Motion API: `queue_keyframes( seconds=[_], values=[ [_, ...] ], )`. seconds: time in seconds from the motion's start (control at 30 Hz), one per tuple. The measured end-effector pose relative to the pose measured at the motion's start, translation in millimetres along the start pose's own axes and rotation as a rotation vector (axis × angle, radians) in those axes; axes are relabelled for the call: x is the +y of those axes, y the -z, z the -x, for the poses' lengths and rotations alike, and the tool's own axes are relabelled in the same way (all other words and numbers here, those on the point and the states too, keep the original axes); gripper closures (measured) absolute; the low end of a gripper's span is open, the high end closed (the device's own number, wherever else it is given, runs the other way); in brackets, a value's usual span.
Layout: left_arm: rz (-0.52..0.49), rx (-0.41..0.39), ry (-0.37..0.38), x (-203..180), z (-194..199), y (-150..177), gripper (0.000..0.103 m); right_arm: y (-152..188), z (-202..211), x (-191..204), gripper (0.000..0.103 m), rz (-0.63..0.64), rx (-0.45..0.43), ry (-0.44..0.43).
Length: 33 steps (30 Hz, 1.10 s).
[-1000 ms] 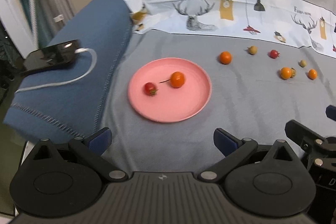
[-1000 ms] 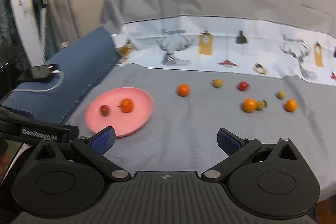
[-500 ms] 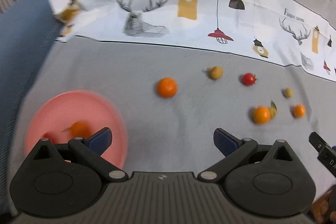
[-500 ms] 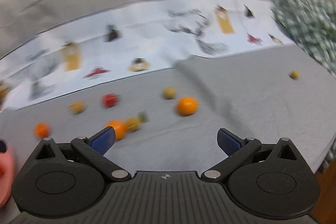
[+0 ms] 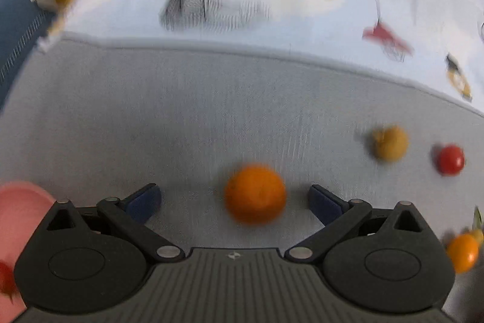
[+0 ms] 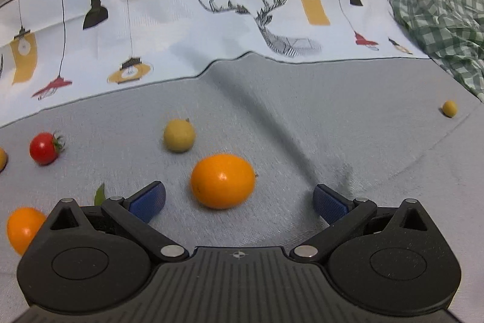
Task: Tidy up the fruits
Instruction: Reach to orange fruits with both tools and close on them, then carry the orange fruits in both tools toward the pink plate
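You are working over a grey cloth spread on a soft surface, with a white printed band of lamps and a stag's head across the upper part of both frames and a green checked fabric bunched at the upper right of the right wrist view. Your left gripper has its jaws wide, with a blurred orange fruit between the blue pads at centre frame; the pink plate shows only at the lower left edge. Your right gripper is also spread wide, an oval orange fruit lying between its pads, touching neither. A red tomato sits at left. Half a second ago both fruits lay farther up the frames; each gripper has closed in, and the plate has slid almost out of view.
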<state>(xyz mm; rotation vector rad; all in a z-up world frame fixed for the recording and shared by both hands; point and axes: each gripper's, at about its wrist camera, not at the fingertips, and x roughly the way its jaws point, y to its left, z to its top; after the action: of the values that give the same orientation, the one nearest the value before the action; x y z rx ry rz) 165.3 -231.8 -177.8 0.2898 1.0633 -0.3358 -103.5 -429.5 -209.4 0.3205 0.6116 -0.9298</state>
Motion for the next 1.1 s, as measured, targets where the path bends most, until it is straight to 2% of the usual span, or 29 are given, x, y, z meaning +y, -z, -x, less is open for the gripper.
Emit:
queue_keyframes(
  seconds=[0.17, 0.2, 0.23, 0.27, 0.3, 0.4, 0.5, 0.63, 0.8, 0.93, 1.1],
  values=[
    [0.019, 0.029, 0.000, 3.0, -3.6, -6.7, 0.000, 1.4, 0.0, -0.1, 0.001, 0.002, -0.020, -0.001],
    [0.033, 0.037, -0.003, 3.8, -2.8, -8.1, 0.007, 0.8, -0.1, 0.1, 0.001, 0.005, -0.019, -0.002],
    [0.040, 0.033, 0.000, 4.9, -0.3, -9.0, 0.015, 0.5, 0.3, -0.3, 0.010, 0.008, -0.019, -0.007],
    [0.026, 0.011, 0.006, 3.6, 5.6, -9.2, 0.045, 0.8, 4.6, -0.3, 0.041, 0.011, -0.029, -0.019],
    [-0.012, 0.006, 0.043, 1.9, 10.1, -10.4, 0.061, 0.1, 10.4, 0.0, 0.060, 0.019, -0.045, -0.041],
    [-0.034, -0.005, 0.052, -0.3, 22.3, -7.5, 0.062, -0.8, 16.3, 1.0, 0.059, 0.025, -0.041, -0.085],
    [-0.059, -0.038, 0.072, 0.5, 41.6, -4.0, 0.062, -4.2, 23.4, -2.2, 0.059, 0.009, -0.036, -0.086],
    [-0.077, -0.084, 0.116, 5.6, 82.2, 9.5, 0.062, -10.2, 60.6, -10.4, 0.061, -0.025, -0.071, -0.101],
    [-0.109, -0.132, 0.149, 15.7, 146.7, 45.9, 0.062, -12.4, 129.6, -12.5, 0.061, -0.009, -0.139, -0.145],
    [-0.114, -0.153, 0.148, 34.5, 200.8, 84.8, 0.062, -11.6, 185.5, -4.0, 0.061, 0.026, -0.151, -0.203],
    [-0.104, -0.176, 0.150, 71.6, 261.2, 136.1, 0.062, 0.2, 277.2, 21.2, 0.061, 0.101, -0.176, -0.339]
  ],
)
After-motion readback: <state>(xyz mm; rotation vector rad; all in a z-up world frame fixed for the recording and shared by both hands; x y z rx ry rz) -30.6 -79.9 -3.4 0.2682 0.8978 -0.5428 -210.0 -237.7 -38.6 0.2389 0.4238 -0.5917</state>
